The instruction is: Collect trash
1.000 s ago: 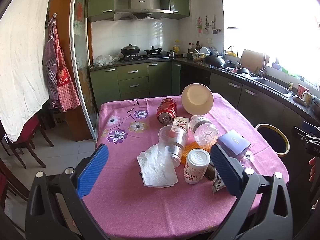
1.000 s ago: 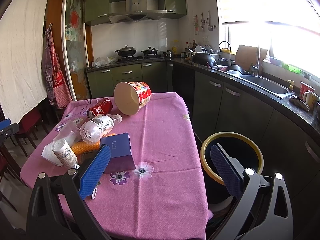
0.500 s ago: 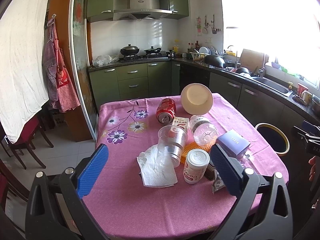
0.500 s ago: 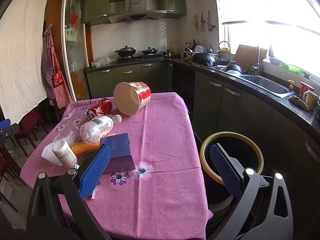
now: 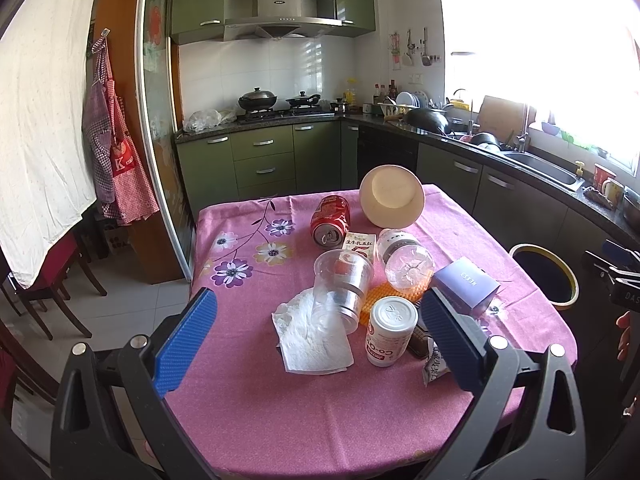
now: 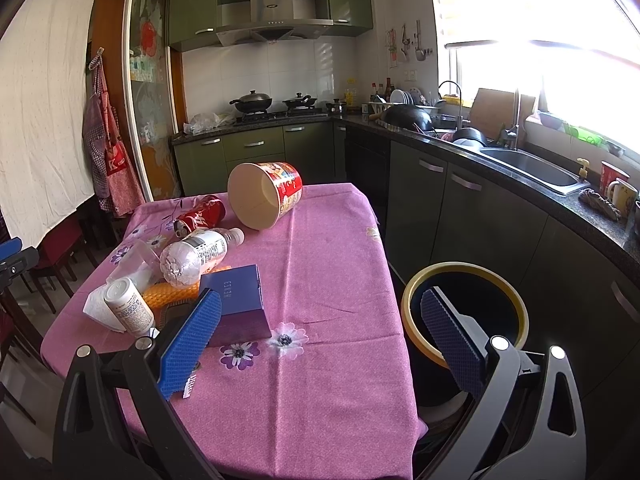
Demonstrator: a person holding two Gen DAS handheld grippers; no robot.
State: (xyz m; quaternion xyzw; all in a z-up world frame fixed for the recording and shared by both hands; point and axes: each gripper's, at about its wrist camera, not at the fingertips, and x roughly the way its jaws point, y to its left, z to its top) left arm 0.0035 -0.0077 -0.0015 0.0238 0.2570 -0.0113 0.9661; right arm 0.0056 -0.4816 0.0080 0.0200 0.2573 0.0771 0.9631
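Note:
Trash lies on the pink tablecloth (image 5: 304, 420): a white napkin (image 5: 312, 338), a clear plastic cup (image 5: 340, 284), a white Co-Co bottle (image 5: 390, 330), a clear plastic bottle (image 5: 404, 262), a red can (image 5: 330, 220), a paper bucket (image 5: 392, 196) on its side, a small carton (image 5: 360, 245) and a purple box (image 5: 466, 286). My left gripper (image 5: 316, 340) is open and empty, above the table's near edge. My right gripper (image 6: 320, 336) is open and empty, between the purple box (image 6: 238, 304) and the yellow-rimmed bin (image 6: 464, 308).
The bin (image 5: 544, 276) stands on the floor right of the table. Green cabinets and a counter with a sink (image 6: 532, 168) run along the right. Red chairs (image 5: 52, 276) stand at the left. An orange mesh piece (image 6: 168, 294) and a wrapper (image 5: 434, 364) lie among the trash.

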